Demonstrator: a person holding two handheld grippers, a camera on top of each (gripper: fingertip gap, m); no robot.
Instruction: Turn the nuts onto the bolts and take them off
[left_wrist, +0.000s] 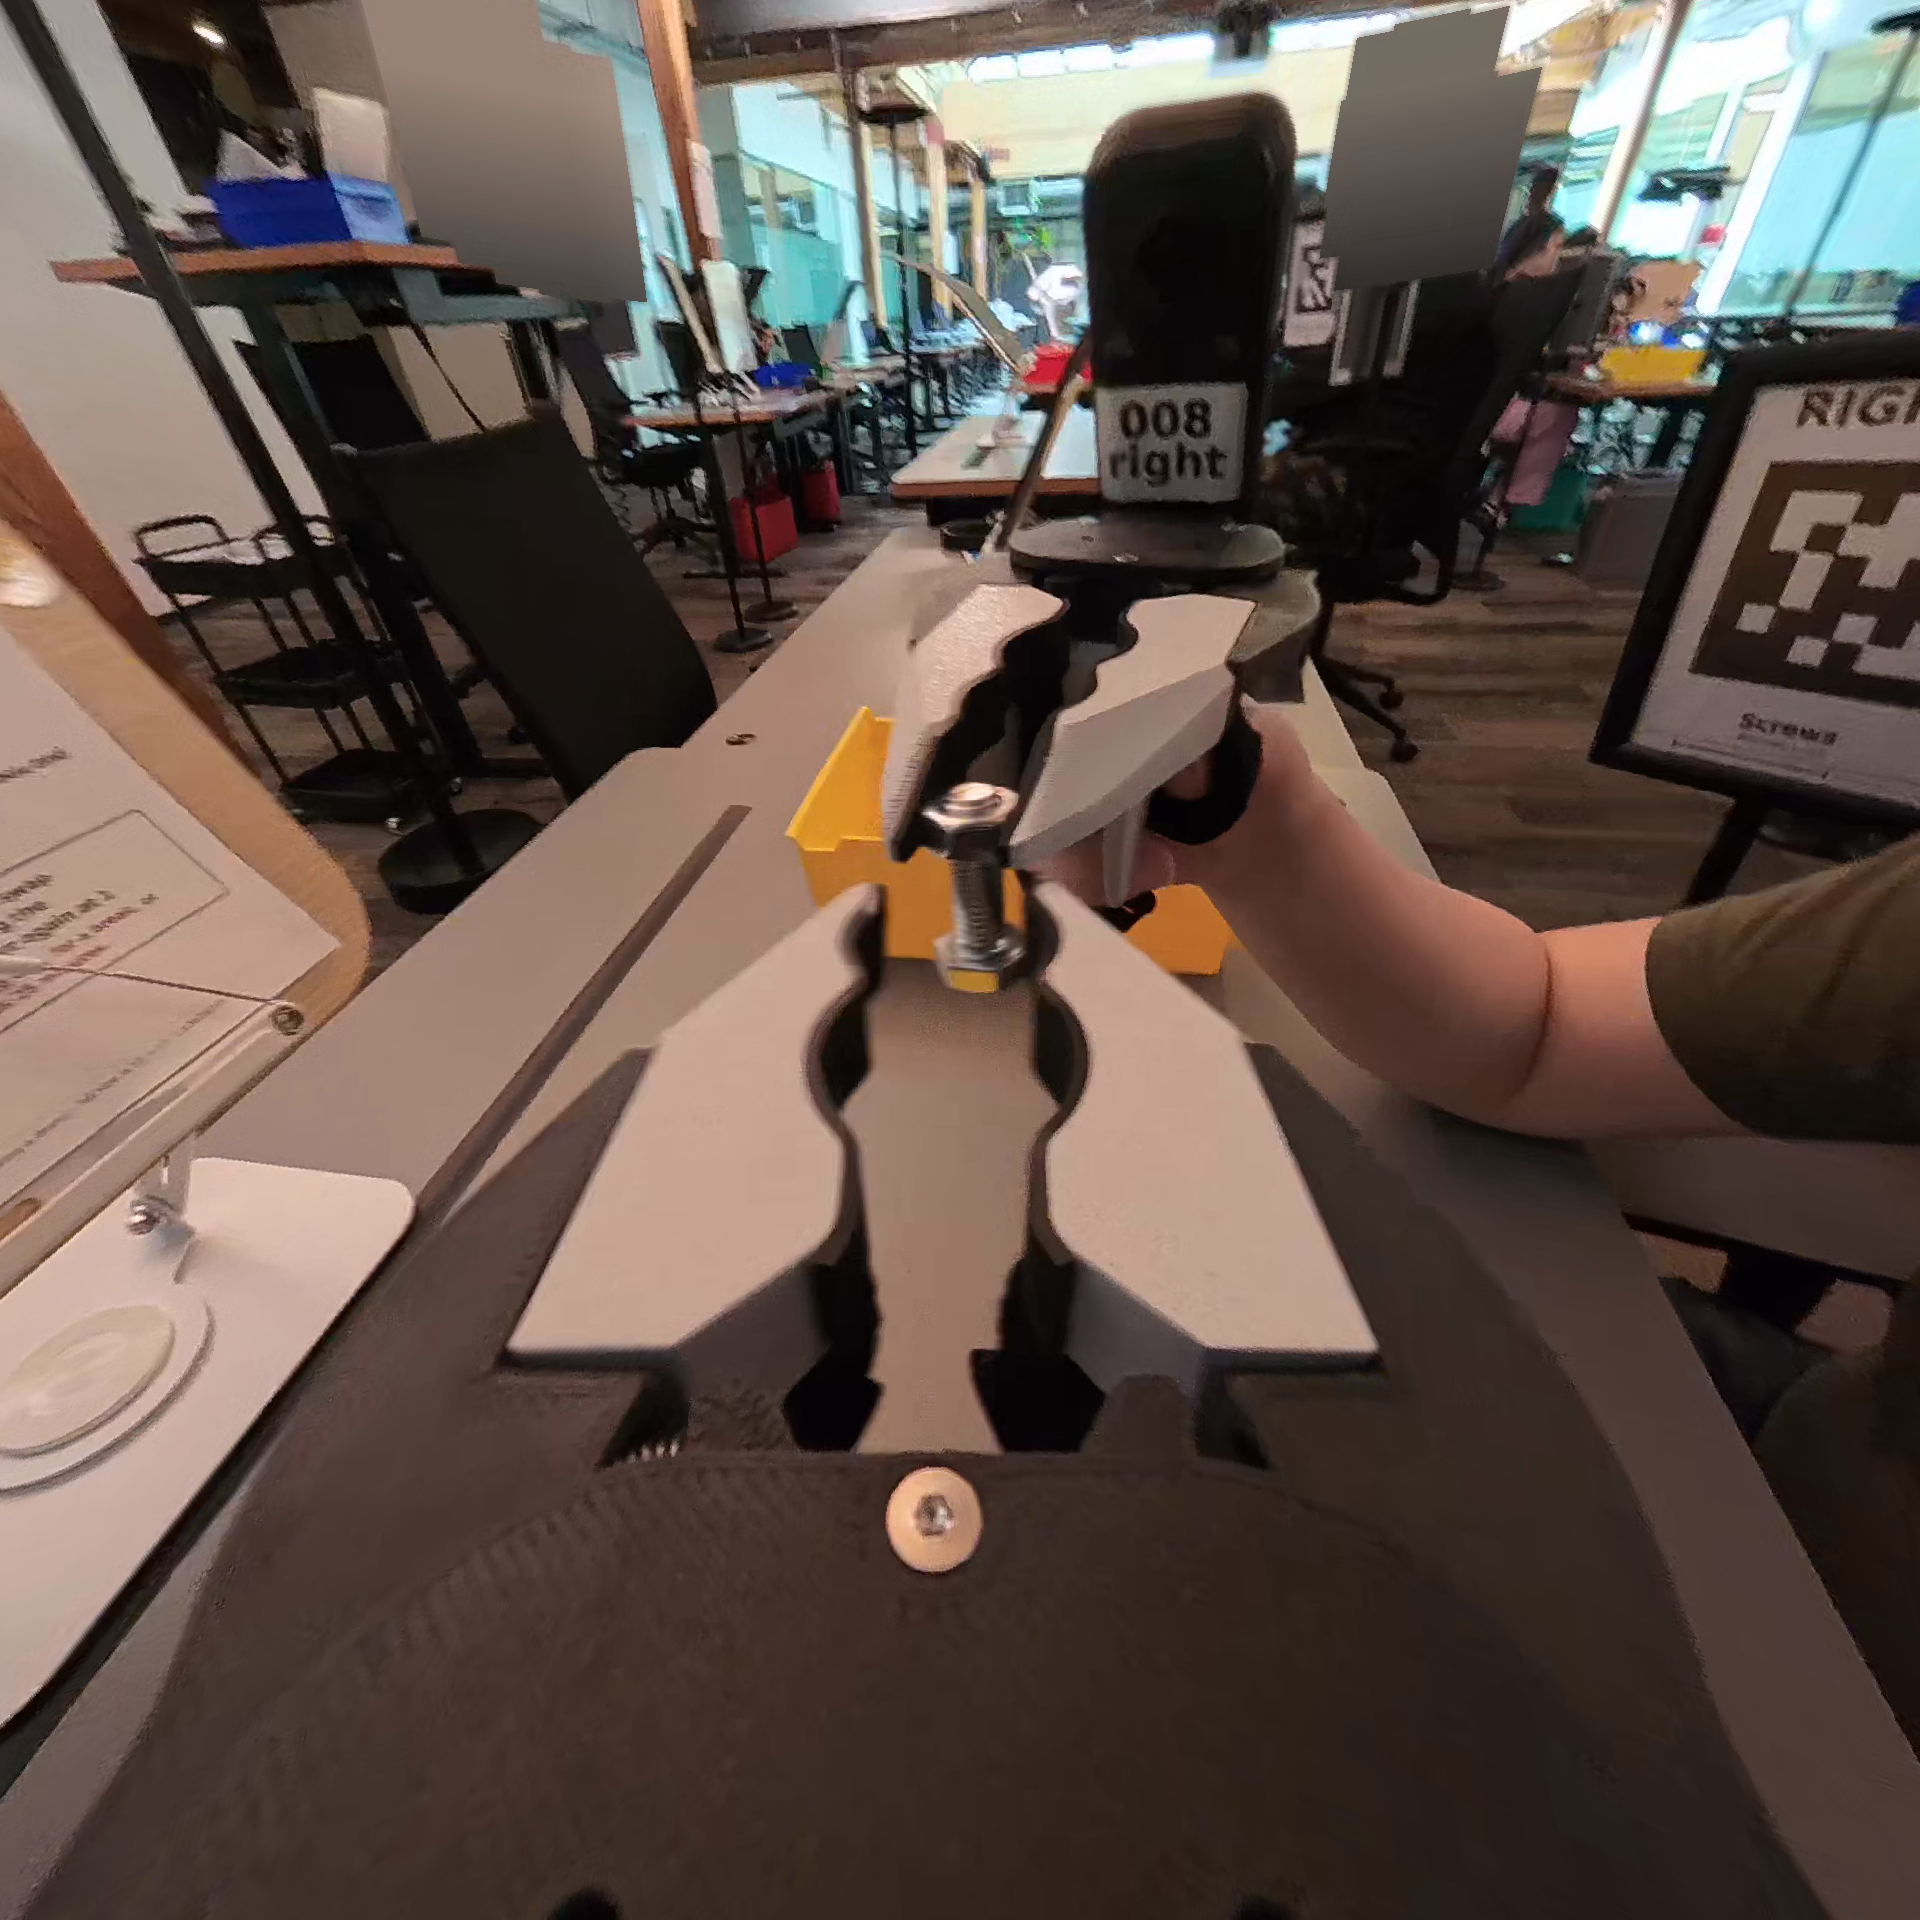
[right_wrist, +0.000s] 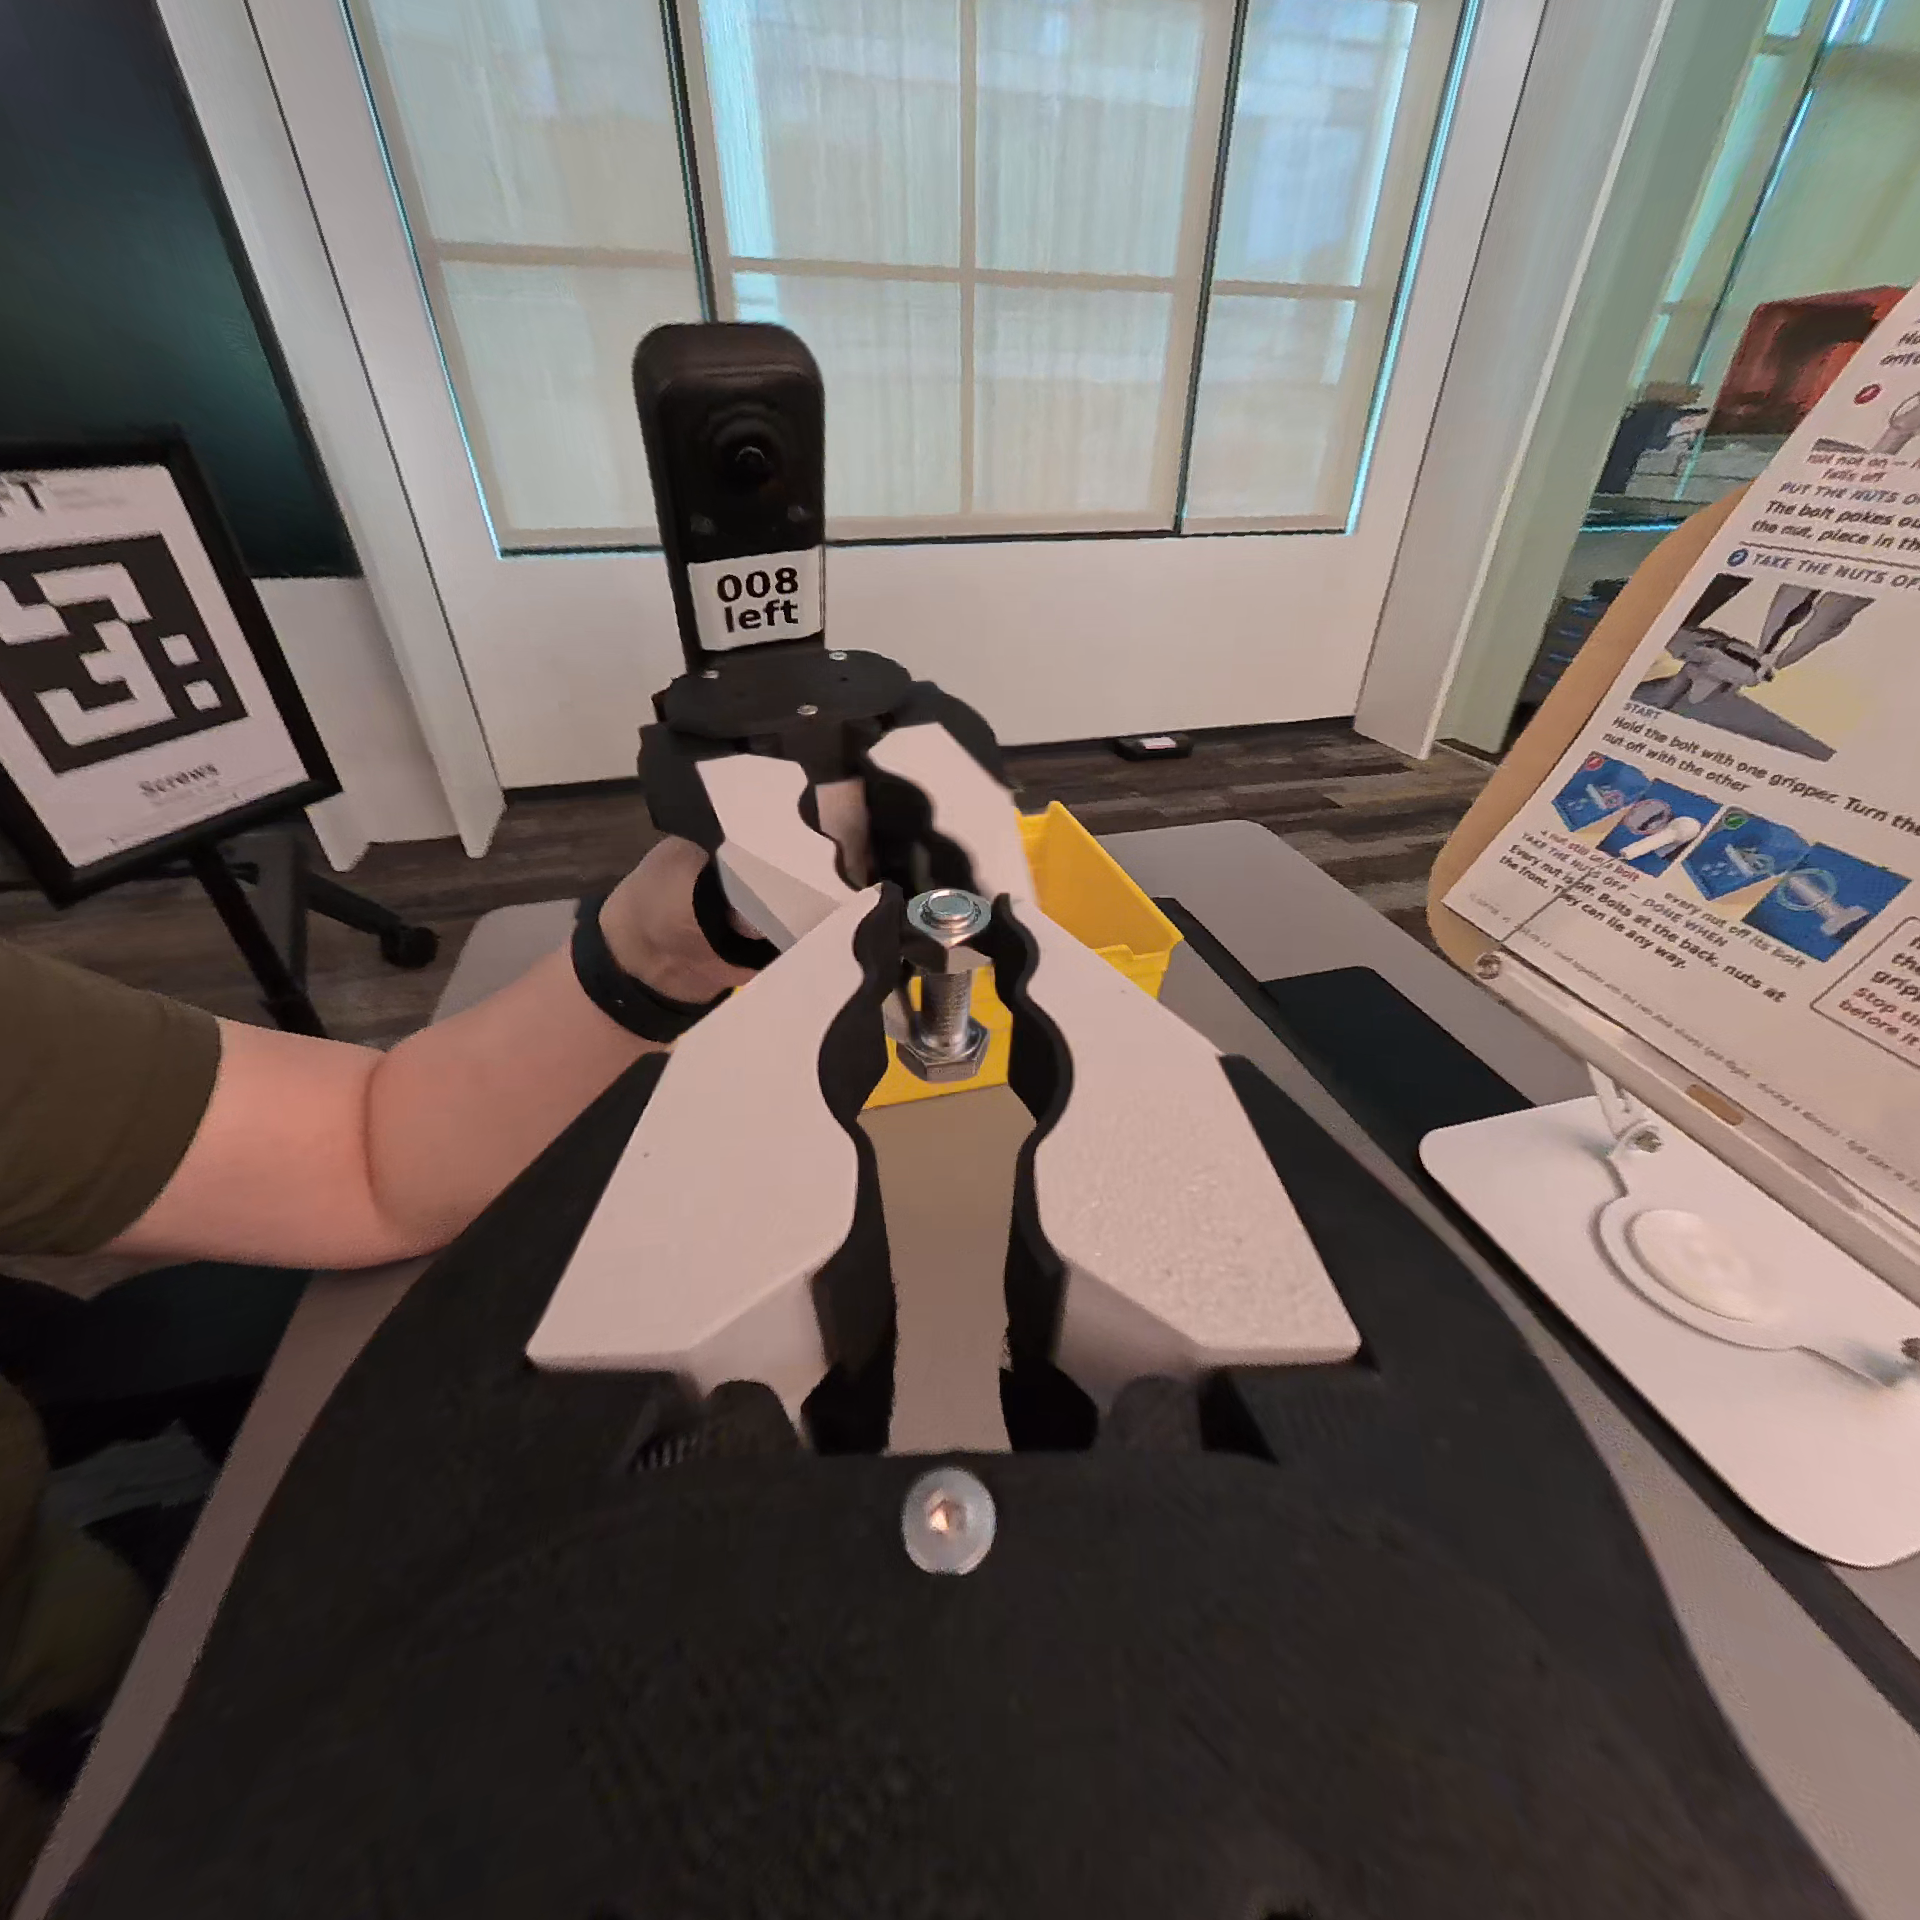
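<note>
A silver bolt (left_wrist: 971, 894) stands upright in the air between both grippers, over the grey table (left_wrist: 623, 935). My left gripper (left_wrist: 956, 935) is shut on the hex piece at its lower end, which looks like the bolt head (left_wrist: 977, 958). My right gripper (left_wrist: 966, 836) reaches in from the far side and is shut on the hex nut (left_wrist: 971, 816) at the upper end. In the right wrist view my right gripper (right_wrist: 943, 930) pinches the nut (right_wrist: 940, 951), with the thread (right_wrist: 935, 997) and lower hex (right_wrist: 935, 1051) below. The left gripper's fingers (right_wrist: 758, 831) come in from behind, their tips hidden.
A yellow bin (left_wrist: 842, 831) sits on the table just behind the bolt, also in the right wrist view (right_wrist: 1101, 914). An instruction board on a white stand (right_wrist: 1714, 727) is at one side. Framed marker signs on easels (left_wrist: 1808, 592) (right_wrist: 104, 644) stand beyond the table edges. My left and right fingertips are right by each other.
</note>
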